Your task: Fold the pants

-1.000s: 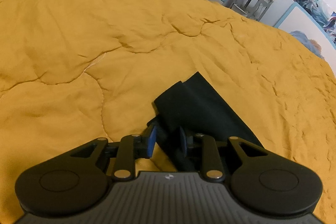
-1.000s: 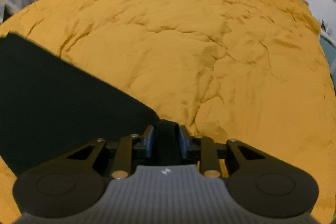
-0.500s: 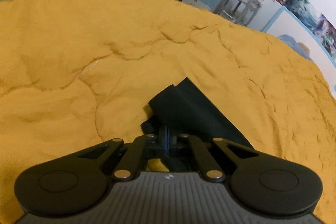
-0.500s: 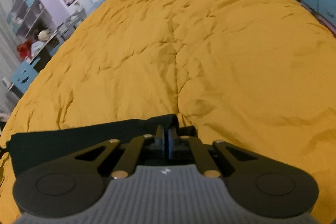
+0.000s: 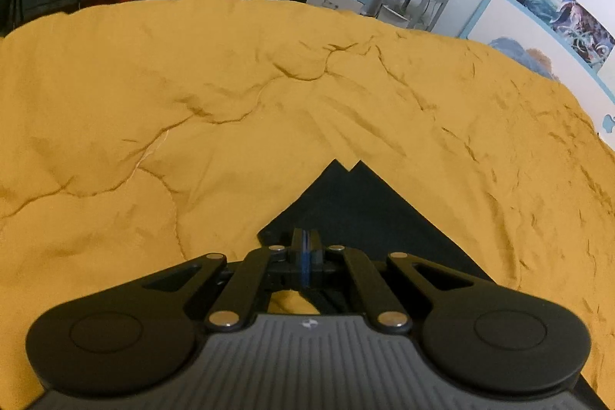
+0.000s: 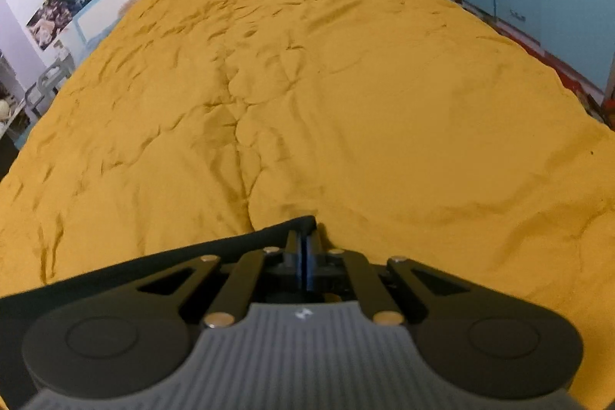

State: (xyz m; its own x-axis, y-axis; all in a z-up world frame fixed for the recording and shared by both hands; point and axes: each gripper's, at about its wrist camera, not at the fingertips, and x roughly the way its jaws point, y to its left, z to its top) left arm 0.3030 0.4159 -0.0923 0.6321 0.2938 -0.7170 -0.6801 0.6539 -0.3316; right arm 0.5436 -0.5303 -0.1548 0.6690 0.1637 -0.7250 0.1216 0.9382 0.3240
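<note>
both the left gripper (image 5: 305, 248) and right gripper (image 6: 303, 248) pinch edges of the black fabric pants (image 5: 361, 214) at 6 o'clock on the mustard quilted bedspread (image 5: 192, 125); next, probably carry the held edge across evenly.

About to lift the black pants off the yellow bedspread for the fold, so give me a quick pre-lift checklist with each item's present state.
1. Left gripper shut on the pants: ok.
2. Right gripper shut on the pants' edge: ok.
3. Pads fully over the fabric: cannot tell.
4. Bedspread ahead free of objects: ok.
5. Bedspread not pinched along with the pants: cannot tell.
6. Pants lying flat: cannot tell, mostly hidden.
</note>
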